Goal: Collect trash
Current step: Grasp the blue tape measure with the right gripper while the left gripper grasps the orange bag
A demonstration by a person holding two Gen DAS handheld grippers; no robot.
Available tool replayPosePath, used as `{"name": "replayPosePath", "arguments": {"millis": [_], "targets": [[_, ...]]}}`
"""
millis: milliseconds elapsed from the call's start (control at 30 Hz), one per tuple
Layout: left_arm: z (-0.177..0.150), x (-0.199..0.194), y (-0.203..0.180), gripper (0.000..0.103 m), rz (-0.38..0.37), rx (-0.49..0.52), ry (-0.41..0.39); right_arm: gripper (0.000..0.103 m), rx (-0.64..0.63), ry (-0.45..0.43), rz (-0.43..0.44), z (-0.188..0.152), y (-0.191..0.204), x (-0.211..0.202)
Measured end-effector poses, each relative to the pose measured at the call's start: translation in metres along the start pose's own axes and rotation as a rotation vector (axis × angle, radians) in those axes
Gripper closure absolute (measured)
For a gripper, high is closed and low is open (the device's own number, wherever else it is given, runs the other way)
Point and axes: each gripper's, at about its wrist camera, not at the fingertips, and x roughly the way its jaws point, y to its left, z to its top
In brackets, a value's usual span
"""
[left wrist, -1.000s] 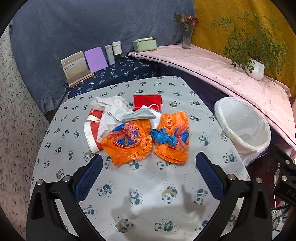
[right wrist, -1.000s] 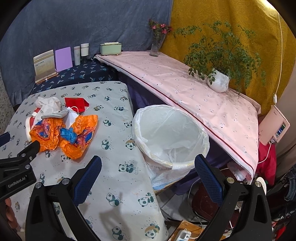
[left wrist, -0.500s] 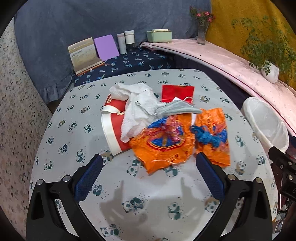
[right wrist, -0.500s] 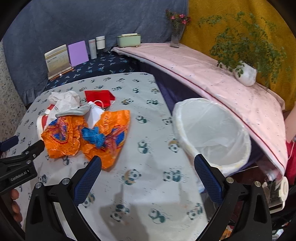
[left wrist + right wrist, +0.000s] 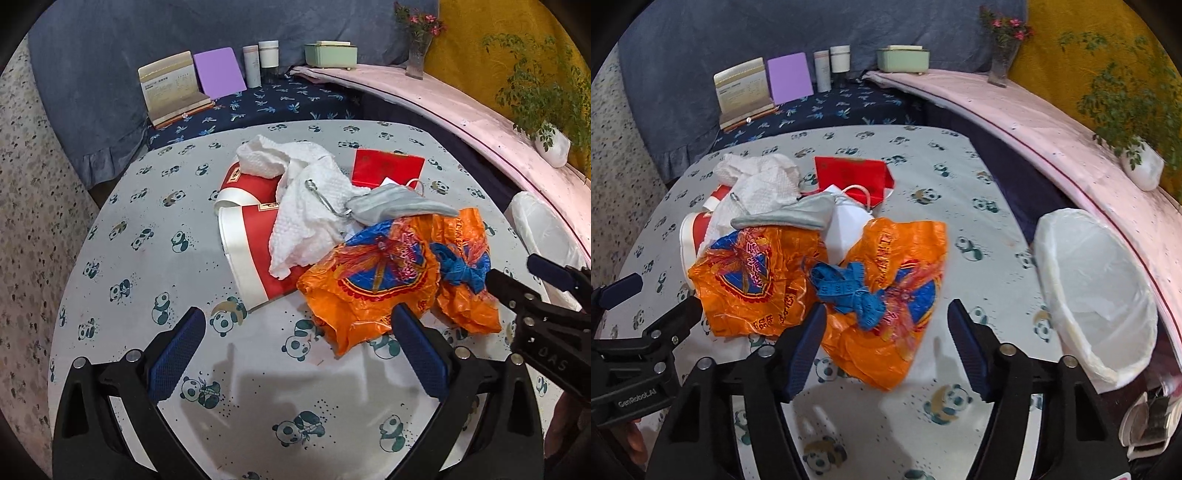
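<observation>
A potted plant (image 5: 1141, 170) and a vase (image 5: 999, 68) stood on the pink ledge behind the lined trash bin (image 5: 1095, 306), which sat just off the counter's (image 5: 122, 266) right edge. Bare cloth lay along the counter's near and left sides. The trash pile (image 5: 354, 236) sat mid-counter: two orange bags (image 5: 886, 295), white towel (image 5: 306, 206), red carton (image 5: 251, 243). The left hand-held gripper (image 5: 295, 350) hovered spread, just short of it; the right hand-held gripper (image 5: 886, 339) hung spread over an orange bag.

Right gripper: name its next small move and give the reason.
Probably ease the right gripper forward and down onto the orange bag with the blue tape. Its jaws are open and empty with that bag right ahead, and the lined bin stands just to its right.
</observation>
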Motion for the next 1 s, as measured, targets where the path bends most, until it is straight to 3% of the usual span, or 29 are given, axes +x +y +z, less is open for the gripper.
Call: {"name": "replayPosePath", "arguments": {"millis": [167, 333, 433, 500, 600, 767, 900, 1000], "targets": [[0.002, 0.012, 0.0, 0.007, -0.015, 0.005, 0.009, 0.058, -0.003, 0.045, 0.019, -0.001, 0.005, 0.022], [0.003, 0.023, -0.006, 0.009, -0.032, 0.009, 0.022, 0.085, 0.011, 0.085, 0.059, -0.006, 0.003, 0.033], [0.004, 0.029, -0.012, 0.013, -0.043, 0.02, 0.024, 0.087, 0.014, 0.071, 0.07, -0.007, 0.002, 0.028], [0.004, 0.032, -0.016, 0.019, -0.049, 0.031, 0.03, 0.087, 0.017, 0.054, 0.074, -0.007, 0.0, 0.022], [0.003, 0.037, -0.022, 0.036, -0.074, 0.038, 0.054, 0.088, 0.024, 0.041, 0.07, -0.006, -0.004, 0.015], [0.0, 0.039, -0.028, 0.074, -0.096, 0.036, 0.084, 0.088, 0.049, 0.019, 0.062, -0.005, -0.014, 0.001], [-0.002, 0.034, -0.031, 0.086, -0.109, 0.029, 0.086, 0.088, 0.055, -0.005, 0.037, -0.003, -0.021, -0.008], [-0.003, 0.024, -0.035, 0.09, -0.111, 0.037, 0.072, 0.088, 0.067, -0.023, 0.027, -0.004, -0.028, -0.018]]}}
